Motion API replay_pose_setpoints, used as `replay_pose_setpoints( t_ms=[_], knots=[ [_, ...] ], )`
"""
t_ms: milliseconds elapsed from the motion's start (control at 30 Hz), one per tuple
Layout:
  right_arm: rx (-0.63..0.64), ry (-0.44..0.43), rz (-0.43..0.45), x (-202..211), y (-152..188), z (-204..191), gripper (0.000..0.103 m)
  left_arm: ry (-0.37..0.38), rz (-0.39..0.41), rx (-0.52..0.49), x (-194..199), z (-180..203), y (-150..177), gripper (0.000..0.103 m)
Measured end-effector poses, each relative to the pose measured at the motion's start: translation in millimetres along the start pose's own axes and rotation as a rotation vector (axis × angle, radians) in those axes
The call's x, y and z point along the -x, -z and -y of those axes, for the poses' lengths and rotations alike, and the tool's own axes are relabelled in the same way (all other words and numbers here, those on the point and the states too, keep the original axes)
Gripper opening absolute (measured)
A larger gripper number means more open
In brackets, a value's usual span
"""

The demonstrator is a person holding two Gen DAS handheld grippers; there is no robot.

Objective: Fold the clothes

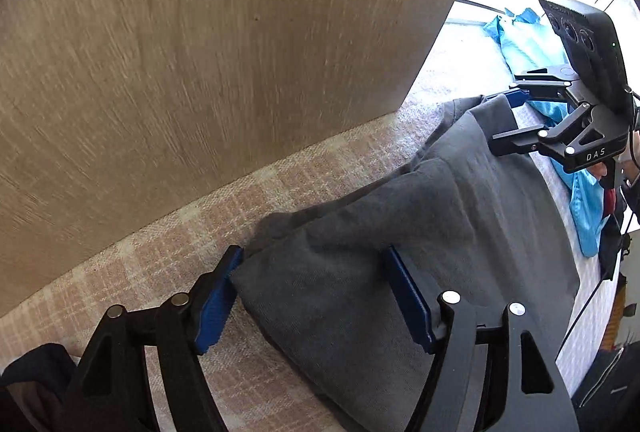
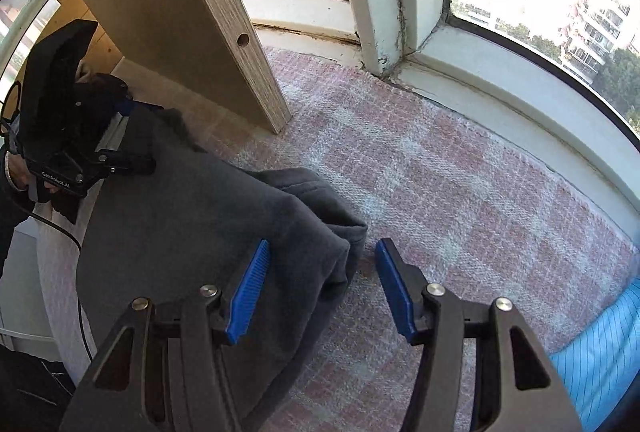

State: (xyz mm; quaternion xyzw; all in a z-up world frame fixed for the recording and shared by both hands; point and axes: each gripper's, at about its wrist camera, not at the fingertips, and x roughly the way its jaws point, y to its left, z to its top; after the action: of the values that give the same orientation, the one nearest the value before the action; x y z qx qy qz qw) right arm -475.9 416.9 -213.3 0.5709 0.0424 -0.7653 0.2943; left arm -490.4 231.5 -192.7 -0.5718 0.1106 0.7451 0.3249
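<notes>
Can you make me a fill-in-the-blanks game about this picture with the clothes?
1. The garment lying between the two grippers is ____ in colour.
2. It lies on a checked ____.
3. The pads on the right gripper are ____ in colour.
4. The jaws of the left gripper are ____, not clamped on the garment.

Missing words: grey; blanket; blue; open

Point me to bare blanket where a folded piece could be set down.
Free: checked blanket between grey garment, window sill and wooden panel. Also the strip between garment and panel in the left view. Crowded: blue fabric at the right edge.
</notes>
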Motion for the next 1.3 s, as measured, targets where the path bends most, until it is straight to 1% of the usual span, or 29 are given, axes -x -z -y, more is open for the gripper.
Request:
replay_pose_setpoints(
  t_ms=[33,67,100,133,200,233,267,300,433,533,633,800,867,967,1033,1100,1133,1200,1300],
  knots=[
    [0.004,-0.013,0.004,-0.6,-0.6,-1.6,0.055,0.01,0.006,0.003,-0.1,-0.9,0.1,0.05],
    [0.007,-0.026,0.008,-1.2,-1.1,-2.8,0.054,0.015,0.014,0.007,0.0,-2.4,0.5,0.045],
    [0.003,-0.038,0.012,-1.6,-1.6,-2.7,0.052,0.023,0.024,0.01,0.3,-4.0,1.2,0.034],
    [-0.001,-0.05,0.016,-2.1,-2.2,-2.6,0.039,0.035,0.034,0.012,0.5,-5.5,2.1,0.023],
    [-0.011,-0.06,0.03,-2.4,-2.6,-2.0,0.023,0.044,0.055,0.003,0.4,-5.0,4.8,0.02],
    [-0.006,-0.062,0.037,-1.8,-2.3,-2.6,0.021,0.037,0.064,-0.011,-0.1,-2.9,6.6,0.019],
    [-0.002,-0.064,0.045,-1.0,-1.8,-3.1,0.015,0.031,0.076,-0.026,0.4,-0.9,8.7,0.018],
    [0.0,-0.067,0.053,1.0,-0.7,-3.2,0.011,0.025,0.089,-0.041,1.4,1.0,11.1,0.017],
    [0.001,-0.078,0.095,16.0,5.4,-2.7,0.01,0.061,0.148,-0.024,20.9,-0.7,21.4,0.016],
    [0.007,-0.096,0.136,35.3,8.8,-4.0,0.009,0.061,0.189,-0.051,47.9,7.3,29.6,0.016],
    [0.041,-0.103,0.179,60.0,16.1,-20.0,0.009,0.059,0.227,-0.079,82.8,18.2,37.6,0.016],
    [0.073,-0.087,0.267,103.9,32.4,-52.7,0.009,0.029,0.283,-0.144,132.5,48.9,46.5,0.016],
    [0.098,-0.063,0.297,124.4,34.8,-66.9,0.009,0.006,0.303,-0.167,156.0,57.3,47.0,0.016],
    [0.145,-0.012,0.333,155.6,32.5,-88.9,0.009,-0.044,0.367,-0.186,193.1,72.7,52.4,0.016],
    [0.172,0.02,0.376,177.6,35.7,-105.5,0.009,-0.064,0.398,-0.195,211.6,86.0,66.8,0.016],
    [0.197,0.048,0.397,191.4,49.9,-124.4,0.009,-0.059,0.397,-0.202,213.4,101.0,97.0,0.016],
    [0.199,0.043,0.4,191.7,62.6,-133.2,0.009,-0.051,0.389,-0.199,209.7,109.1,114.8,0.016],
    [0.195,0.037,0.396,186.9,94.9,-150.8,0.009,-0.009,0.361,-0.188,195.0,126.5,157.7,0.016],
    [0.152,0.011,0.38,165.9,156.8,-174.8,0.009,0.029,0.267,-0.163,160.5,149.5,217.8,0.016]
  ],
)
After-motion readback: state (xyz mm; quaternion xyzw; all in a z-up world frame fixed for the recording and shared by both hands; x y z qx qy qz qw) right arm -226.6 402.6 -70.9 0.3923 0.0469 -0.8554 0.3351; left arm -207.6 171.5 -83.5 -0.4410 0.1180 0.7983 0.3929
